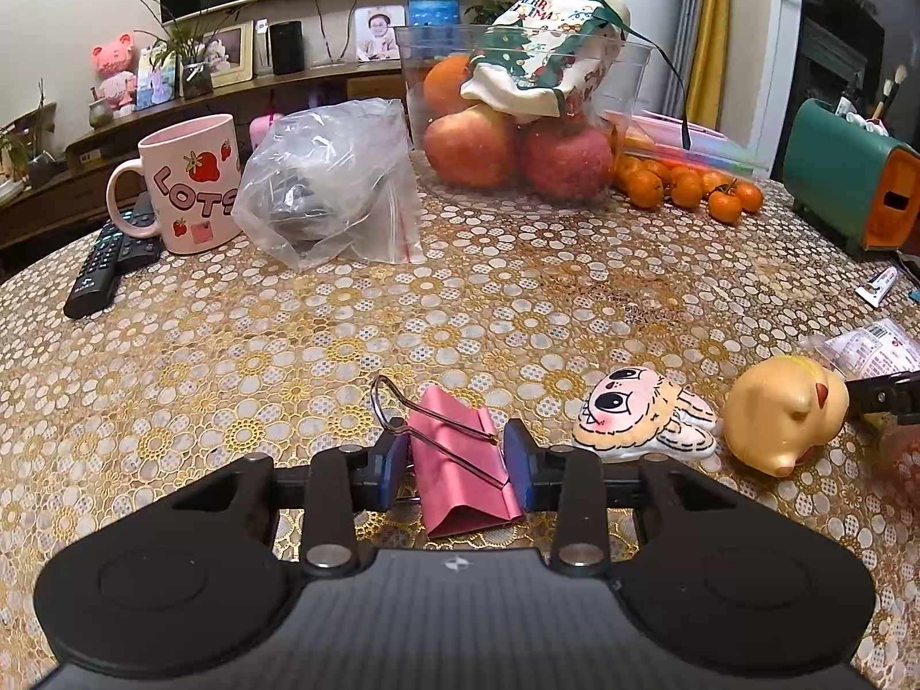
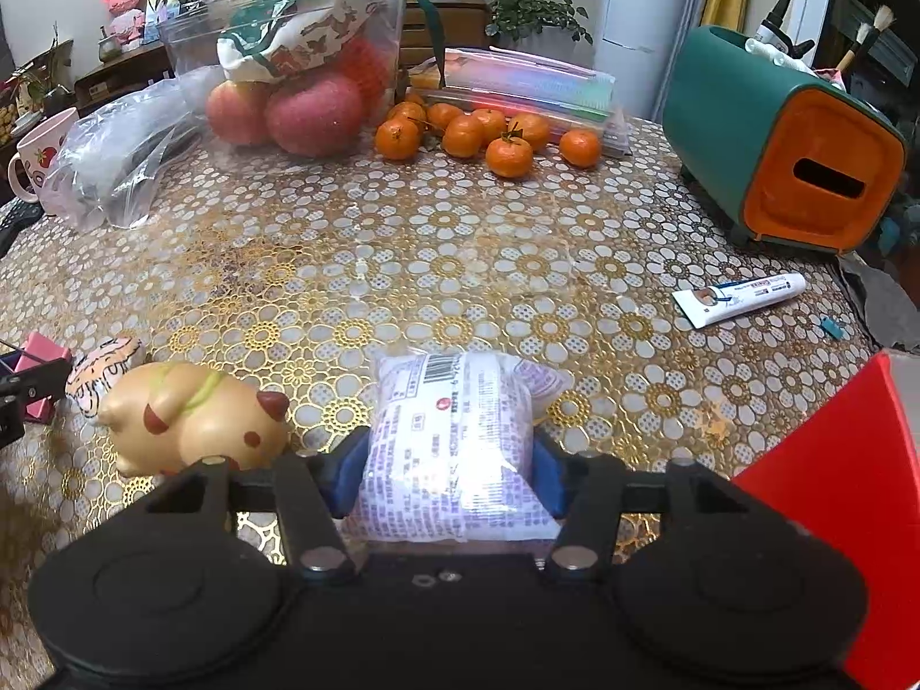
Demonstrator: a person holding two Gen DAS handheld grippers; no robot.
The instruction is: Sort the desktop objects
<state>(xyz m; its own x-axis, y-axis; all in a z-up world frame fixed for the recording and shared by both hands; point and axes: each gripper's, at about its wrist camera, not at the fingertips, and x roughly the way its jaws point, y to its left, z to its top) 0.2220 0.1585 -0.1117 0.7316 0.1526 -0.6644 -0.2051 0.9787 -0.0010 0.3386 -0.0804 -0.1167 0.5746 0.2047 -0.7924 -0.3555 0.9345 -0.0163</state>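
Observation:
My left gripper is shut on a pink binder clip with wire handles, low over the tablecloth. My right gripper is shut on a clear snack packet with purple print and a barcode. A yellow pig toy and a flat cartoon-face plush lie to the right of the left gripper. In the right wrist view the pig sits just left of the packet, with the plush behind it.
At the back stand a clear bin of apples, several mandarins, a plastic bag, a pink mug and a remote. A green-orange box, a toothpaste tube and a red object are right.

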